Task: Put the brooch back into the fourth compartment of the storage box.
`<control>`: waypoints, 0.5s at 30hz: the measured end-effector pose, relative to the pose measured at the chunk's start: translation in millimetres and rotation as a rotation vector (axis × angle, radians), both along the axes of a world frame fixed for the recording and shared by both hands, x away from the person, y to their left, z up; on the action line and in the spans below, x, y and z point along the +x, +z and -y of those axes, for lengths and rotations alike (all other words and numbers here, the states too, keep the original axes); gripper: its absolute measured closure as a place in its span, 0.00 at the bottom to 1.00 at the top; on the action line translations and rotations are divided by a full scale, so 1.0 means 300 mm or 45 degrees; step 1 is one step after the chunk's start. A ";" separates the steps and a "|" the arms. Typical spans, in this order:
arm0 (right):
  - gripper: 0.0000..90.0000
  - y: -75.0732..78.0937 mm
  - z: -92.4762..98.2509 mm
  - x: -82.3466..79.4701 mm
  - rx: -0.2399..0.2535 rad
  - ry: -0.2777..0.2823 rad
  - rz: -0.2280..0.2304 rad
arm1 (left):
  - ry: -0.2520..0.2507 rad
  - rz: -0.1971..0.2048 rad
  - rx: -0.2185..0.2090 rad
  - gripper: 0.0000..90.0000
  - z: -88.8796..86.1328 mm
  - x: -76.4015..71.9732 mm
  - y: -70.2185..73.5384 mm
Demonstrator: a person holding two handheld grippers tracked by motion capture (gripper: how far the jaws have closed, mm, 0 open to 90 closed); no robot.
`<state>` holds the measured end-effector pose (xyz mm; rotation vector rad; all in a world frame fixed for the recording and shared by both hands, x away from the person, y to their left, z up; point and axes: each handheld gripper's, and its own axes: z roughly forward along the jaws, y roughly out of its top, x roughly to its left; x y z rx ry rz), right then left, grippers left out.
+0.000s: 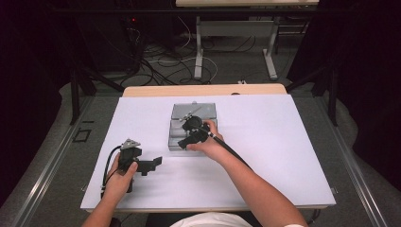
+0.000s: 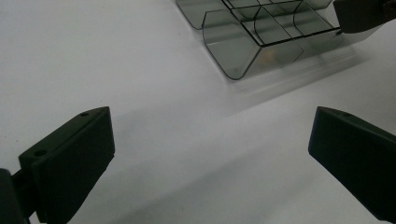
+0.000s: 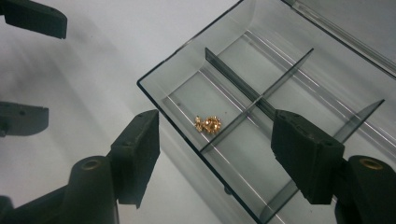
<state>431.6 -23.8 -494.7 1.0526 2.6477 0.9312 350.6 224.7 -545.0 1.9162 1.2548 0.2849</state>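
A clear smoky plastic box (image 1: 176, 137) with dividers lies open at the middle of the white table. In the right gripper view a small gold ornament (image 3: 208, 124) rests on the floor of one corner compartment of the box (image 3: 154, 77). My right gripper (image 3: 217, 140) hovers just above that corner, open, one jaw outside the wall and one over the dividers, with nothing pressed between the pads. From above, the right gripper (image 1: 185, 140) sits at the box's near edge. My left gripper (image 1: 152, 165) rests low over the table to the left, open and empty (image 2: 210, 154).
The box's lid (image 1: 194, 109) lies flat behind it. The white sheet (image 1: 283, 142) covers the table, with open room left and right of the box. The left gripper's jaws (image 3: 28, 70) show beyond the box corner. Cables and table legs (image 1: 198, 61) stand on the floor behind.
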 end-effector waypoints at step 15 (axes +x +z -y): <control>0.27 -0.006 0.075 -0.044 0.002 0.018 0.014 | -0.003 0.000 -0.001 0.01 0.002 0.001 -0.001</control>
